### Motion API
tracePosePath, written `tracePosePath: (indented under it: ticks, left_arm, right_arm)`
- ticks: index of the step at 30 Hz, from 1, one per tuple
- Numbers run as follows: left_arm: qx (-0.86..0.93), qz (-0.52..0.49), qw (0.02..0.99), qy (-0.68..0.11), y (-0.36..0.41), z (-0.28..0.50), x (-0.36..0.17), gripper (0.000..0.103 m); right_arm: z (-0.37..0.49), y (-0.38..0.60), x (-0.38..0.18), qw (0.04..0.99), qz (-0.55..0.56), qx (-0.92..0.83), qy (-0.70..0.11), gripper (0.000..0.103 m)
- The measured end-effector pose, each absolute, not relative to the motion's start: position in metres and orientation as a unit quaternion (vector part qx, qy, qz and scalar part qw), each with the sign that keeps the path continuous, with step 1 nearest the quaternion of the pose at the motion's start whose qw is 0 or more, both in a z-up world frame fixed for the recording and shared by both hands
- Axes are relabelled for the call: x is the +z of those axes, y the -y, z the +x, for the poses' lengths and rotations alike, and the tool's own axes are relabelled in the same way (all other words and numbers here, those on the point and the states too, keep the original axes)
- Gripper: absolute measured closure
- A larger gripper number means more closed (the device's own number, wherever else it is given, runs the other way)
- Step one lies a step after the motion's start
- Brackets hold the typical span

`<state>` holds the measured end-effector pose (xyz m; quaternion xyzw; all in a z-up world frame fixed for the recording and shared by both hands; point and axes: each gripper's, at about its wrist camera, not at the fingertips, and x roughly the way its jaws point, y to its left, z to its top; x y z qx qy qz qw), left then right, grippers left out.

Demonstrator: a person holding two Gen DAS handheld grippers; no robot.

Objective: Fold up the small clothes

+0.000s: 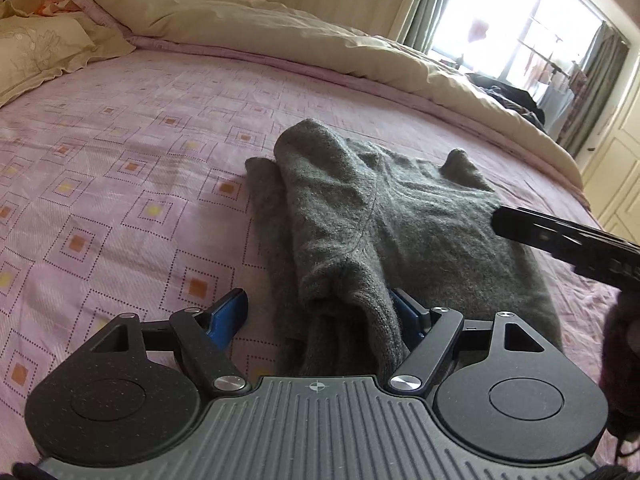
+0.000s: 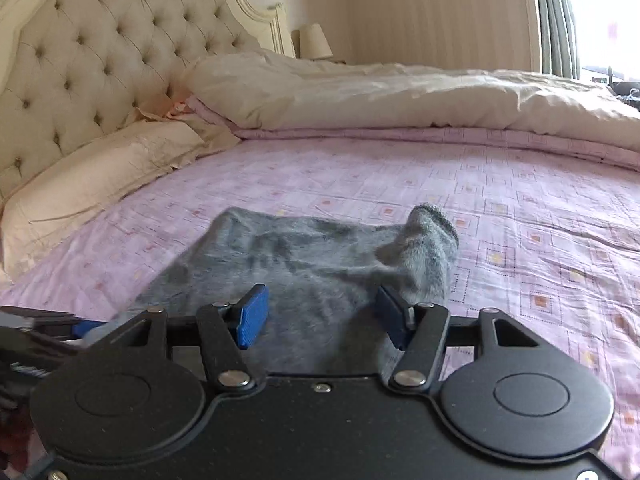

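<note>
A grey knitted sweater (image 1: 384, 216) lies on the pink patterned bedsheet (image 1: 120, 152), with one sleeve folded over its body. My left gripper (image 1: 320, 312) is open, its blue pads either side of the sleeve's cuff end. My right gripper (image 2: 320, 312) is open low over the sweater (image 2: 288, 264), beside an upstanding sleeve cuff (image 2: 432, 248). In the left wrist view the right gripper's black body (image 1: 568, 240) reaches in from the right over the sweater.
A cream duvet (image 1: 280, 28) is bunched along the far side of the bed. Pillows (image 2: 92, 176) lie against a tufted headboard (image 2: 100, 52). A window with curtains (image 1: 520, 32) is at the right, with dark clothes (image 1: 508, 96) below it.
</note>
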<state>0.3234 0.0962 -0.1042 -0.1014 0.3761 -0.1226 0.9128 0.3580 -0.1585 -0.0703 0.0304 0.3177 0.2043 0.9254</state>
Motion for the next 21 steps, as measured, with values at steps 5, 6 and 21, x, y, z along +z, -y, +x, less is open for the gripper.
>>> tracePosePath:
  ticks: [5, 6, 21]
  left_arm:
    - [-0.124, -0.109, 0.912, -0.375, -0.098, 0.323, -0.105, 0.026]
    - [-0.124, -0.109, 0.912, -0.374, -0.098, 0.324, -0.105, 0.026]
    - [-0.139, -0.156, 0.891, -0.403, -0.107, 0.327, -0.103, 0.023]
  right_arm:
    - [0.405, 0.172, -0.077, 0.927, 0.038, 0.151, -0.340, 0.039]
    - [0.406, 0.176, -0.073, 0.931, 0.043, 0.143, -0.334, 0.039]
    - [0.309, 0.249, -0.091, 0.869, 0.272, 0.215, -0.352, 0.029]
